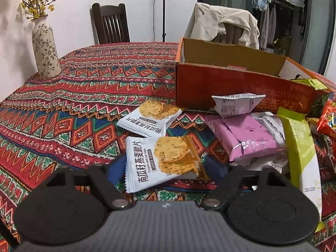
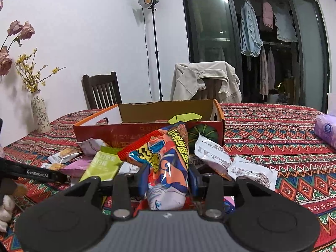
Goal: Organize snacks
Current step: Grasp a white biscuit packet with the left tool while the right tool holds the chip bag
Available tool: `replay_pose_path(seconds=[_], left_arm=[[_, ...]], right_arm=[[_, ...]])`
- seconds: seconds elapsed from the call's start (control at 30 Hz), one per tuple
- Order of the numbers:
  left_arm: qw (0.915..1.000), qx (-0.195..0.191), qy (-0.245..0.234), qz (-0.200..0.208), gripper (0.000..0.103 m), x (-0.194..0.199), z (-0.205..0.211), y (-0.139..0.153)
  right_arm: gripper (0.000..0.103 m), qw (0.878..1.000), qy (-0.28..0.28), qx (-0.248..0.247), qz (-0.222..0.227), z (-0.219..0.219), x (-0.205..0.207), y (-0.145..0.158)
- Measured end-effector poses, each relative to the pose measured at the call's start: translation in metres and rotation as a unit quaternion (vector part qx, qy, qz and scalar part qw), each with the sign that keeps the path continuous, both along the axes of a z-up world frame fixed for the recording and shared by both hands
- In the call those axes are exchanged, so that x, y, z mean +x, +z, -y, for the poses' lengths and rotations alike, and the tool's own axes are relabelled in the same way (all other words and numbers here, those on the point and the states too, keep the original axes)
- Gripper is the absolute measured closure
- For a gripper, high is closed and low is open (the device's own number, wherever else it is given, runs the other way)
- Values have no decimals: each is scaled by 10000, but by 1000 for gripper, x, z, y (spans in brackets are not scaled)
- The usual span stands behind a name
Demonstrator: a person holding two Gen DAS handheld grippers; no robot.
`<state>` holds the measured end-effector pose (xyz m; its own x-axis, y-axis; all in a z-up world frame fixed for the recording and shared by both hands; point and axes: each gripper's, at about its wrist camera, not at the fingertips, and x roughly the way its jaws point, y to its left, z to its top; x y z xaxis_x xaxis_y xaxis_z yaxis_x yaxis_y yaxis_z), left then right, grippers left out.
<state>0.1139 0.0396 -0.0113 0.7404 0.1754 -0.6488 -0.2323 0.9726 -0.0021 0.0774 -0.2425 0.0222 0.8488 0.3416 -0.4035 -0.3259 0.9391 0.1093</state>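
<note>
My left gripper [image 1: 167, 171] is shut on a white oat-crisp packet [image 1: 163, 159], with a blue pad against each side edge. A second oat-crisp packet [image 1: 151, 115] lies just beyond it. A pink packet [image 1: 247, 138], a white packet [image 1: 237, 105] and a green packet [image 1: 300, 147] lie to its right. Behind them stands the open orange-red cardboard box [image 1: 231, 84]. My right gripper [image 2: 169, 180] is shut on a red and orange snack bag [image 2: 166, 159], which stands upright between the pads. The box [image 2: 126, 132] is just past it, with a green packet [image 2: 184, 117] inside.
A patterned cloth [image 1: 84, 96] covers the table. A flowered vase [image 1: 45, 50] stands at the far left, with a dark wooden chair [image 1: 110, 23] behind the table. A jacket [image 2: 205, 79] hangs over another chair. White packets [image 2: 252, 172] lie right of the box, and a purple tissue pack [image 2: 325, 130] sits far right.
</note>
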Motion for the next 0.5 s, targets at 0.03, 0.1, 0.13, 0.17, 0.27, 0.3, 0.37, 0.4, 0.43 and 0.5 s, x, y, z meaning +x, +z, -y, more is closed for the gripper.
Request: replay_pose_path(seconds=[0.03, 0.1, 0.13, 0.17, 0.27, 0.3, 0.37, 0.4, 0.43, 0.5], left_arm=[[10000, 10, -26, 30, 30, -1, 0, 0], [10000, 25, -61, 70, 34, -4, 2, 1], [9999, 14, -86, 84, 37, -5, 2, 1], [9999, 11, -112, 96, 39, -6, 2, 2], [9998, 29, -131, 120, 42, -9, 3, 2], [9998, 27, -125, 127, 42, -11, 3, 2], [9998, 15, -114, 154, 43, -14, 3, 3], [9998, 3, -114, 176, 43, -16, 2, 4], [9997, -8, -116, 205, 43, -18, 1, 5], [9996, -11, -129, 269, 43, -22, 0, 8]], right_arm=[[65, 10000, 4, -9, -1, 0, 0, 0], [65, 10000, 13, -21, 5, 0, 0, 0], [65, 10000, 14, -33, 11, 0, 0, 0], [65, 10000, 15, -44, 17, -1, -1, 0], [65, 10000, 21, -71, 40, -2, -2, 0], [65, 10000, 21, -78, 51, -2, -2, 0], [65, 9999, 24, -96, 76, -2, -3, 0], [65, 9999, 22, -111, 96, -3, -4, 0], [65, 9998, 21, -133, 124, -4, -5, 0], [65, 9996, 29, -183, 192, -5, -7, 1]])
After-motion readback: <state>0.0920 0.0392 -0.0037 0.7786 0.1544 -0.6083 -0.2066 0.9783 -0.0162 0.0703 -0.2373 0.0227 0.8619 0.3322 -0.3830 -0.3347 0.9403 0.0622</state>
